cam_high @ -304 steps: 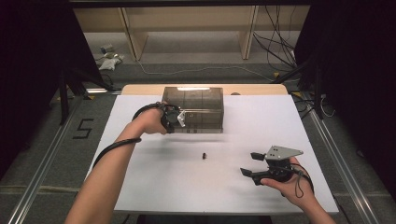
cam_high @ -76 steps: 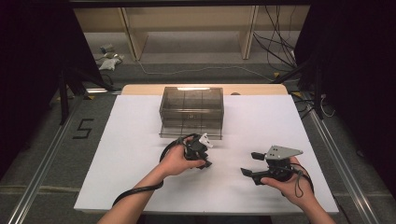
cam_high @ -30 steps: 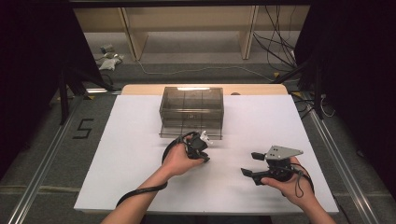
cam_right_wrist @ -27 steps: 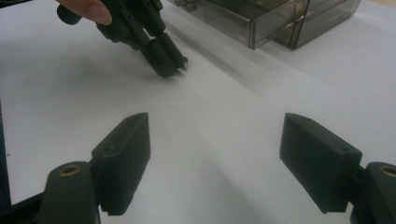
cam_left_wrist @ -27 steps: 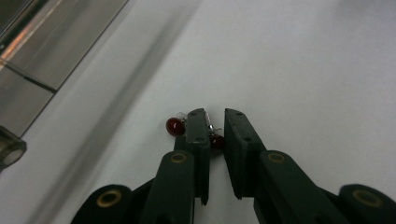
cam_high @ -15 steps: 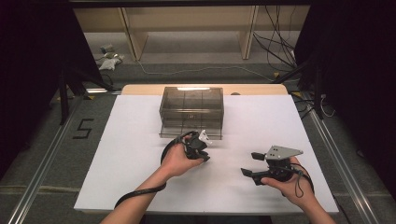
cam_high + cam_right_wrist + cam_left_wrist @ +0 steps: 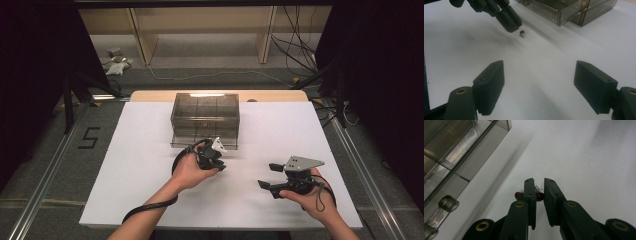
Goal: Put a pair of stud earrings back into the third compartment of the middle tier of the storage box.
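Left gripper (image 7: 539, 181) hangs low over the white table (image 7: 140, 165), jaws narrowed to a slim gap, empty. Just under its tips lies a small dark-red bead (image 7: 522, 32) with a metal pin, seemingly touching one jaw. Behind stands the smoky drawer box (image 7: 205, 117). Well apart, the right gripper (image 7: 539, 82) rests wide open.

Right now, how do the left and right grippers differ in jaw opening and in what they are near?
The left gripper has its jaws close together, a narrow gap between them, over a small dark red item on the white table; the right gripper holds its jaws wide apart with nothing between. The left sits just in front of the smoky plastic drawer box; the right rests farther toward the person. Both have black jaws.
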The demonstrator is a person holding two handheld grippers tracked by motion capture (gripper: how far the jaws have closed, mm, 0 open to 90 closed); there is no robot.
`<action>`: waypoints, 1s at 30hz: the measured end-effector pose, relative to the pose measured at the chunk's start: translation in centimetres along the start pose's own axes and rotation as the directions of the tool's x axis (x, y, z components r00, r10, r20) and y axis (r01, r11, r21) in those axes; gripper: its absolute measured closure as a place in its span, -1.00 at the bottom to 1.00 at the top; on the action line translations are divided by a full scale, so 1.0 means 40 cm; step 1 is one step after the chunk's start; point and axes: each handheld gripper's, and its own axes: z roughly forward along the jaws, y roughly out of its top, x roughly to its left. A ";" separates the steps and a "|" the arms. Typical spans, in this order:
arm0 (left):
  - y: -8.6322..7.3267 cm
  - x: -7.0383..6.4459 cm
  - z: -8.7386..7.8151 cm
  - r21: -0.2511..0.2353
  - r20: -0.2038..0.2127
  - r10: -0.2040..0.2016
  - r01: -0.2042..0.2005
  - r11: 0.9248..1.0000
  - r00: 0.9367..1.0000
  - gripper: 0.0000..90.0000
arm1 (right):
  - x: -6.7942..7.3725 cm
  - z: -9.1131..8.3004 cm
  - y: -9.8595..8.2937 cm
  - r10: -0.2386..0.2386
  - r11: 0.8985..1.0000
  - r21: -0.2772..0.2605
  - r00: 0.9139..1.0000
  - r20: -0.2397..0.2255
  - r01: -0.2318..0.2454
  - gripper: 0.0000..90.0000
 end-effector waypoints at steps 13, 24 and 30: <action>0.007 -0.004 -0.010 -0.026 -0.011 -0.002 0.002 1.000 1.000 0.79 | 0.000 0.000 -0.001 0.001 1.000 0.000 1.000 0.001 -0.001 -0.44; 0.011 0.000 -0.020 -0.040 -0.023 -0.003 0.002 0.999 1.000 0.79 | 0.000 0.000 -0.001 -0.001 1.000 0.002 1.000 -0.001 0.001 -0.44; 0.013 0.001 -0.025 -0.050 -0.032 -0.002 0.001 0.999 0.999 0.79 | 0.000 0.000 -0.001 -0.002 1.000 0.004 1.000 -0.001 0.002 -0.44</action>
